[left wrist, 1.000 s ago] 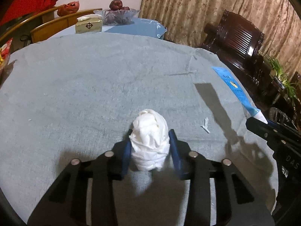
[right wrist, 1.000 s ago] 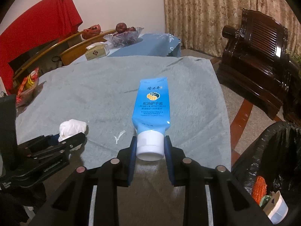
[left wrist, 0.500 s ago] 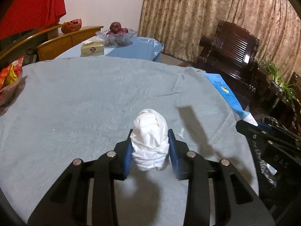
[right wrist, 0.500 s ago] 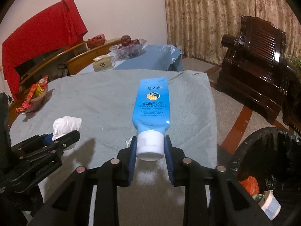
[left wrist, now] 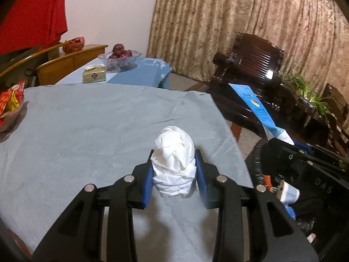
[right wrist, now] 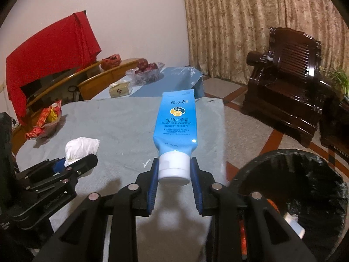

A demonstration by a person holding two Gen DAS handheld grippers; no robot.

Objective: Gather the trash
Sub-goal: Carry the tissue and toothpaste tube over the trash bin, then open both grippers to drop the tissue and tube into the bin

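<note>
My left gripper [left wrist: 174, 163] is shut on a crumpled white tissue [left wrist: 174, 159], held up above the grey-blue tablecloth [left wrist: 87, 131]. My right gripper [right wrist: 174, 170] is shut on the white cap of a blue hand cream tube [right wrist: 176, 122], which sticks out forward over the table's right edge. In the right wrist view the left gripper [right wrist: 80, 161] with its tissue [right wrist: 80, 147] shows at the left. The tube [left wrist: 257, 111] in the right gripper shows at the right of the left wrist view. A bin with a black bag [right wrist: 305, 187] stands on the floor at the lower right, with some trash inside.
A small white scrap [right wrist: 146, 163] lies on the cloth. A bowl of red snack packets [right wrist: 47, 120] sits at the table's left. Beyond are a tissue box [right wrist: 121, 89], a glass fruit bowl [right wrist: 146, 71], wooden chairs, and a dark armchair [right wrist: 290, 80] at the right.
Both grippers have risen and drawn back toward the table's right edge, each keeping its grip. The bin has come further into view in both wrist views.
</note>
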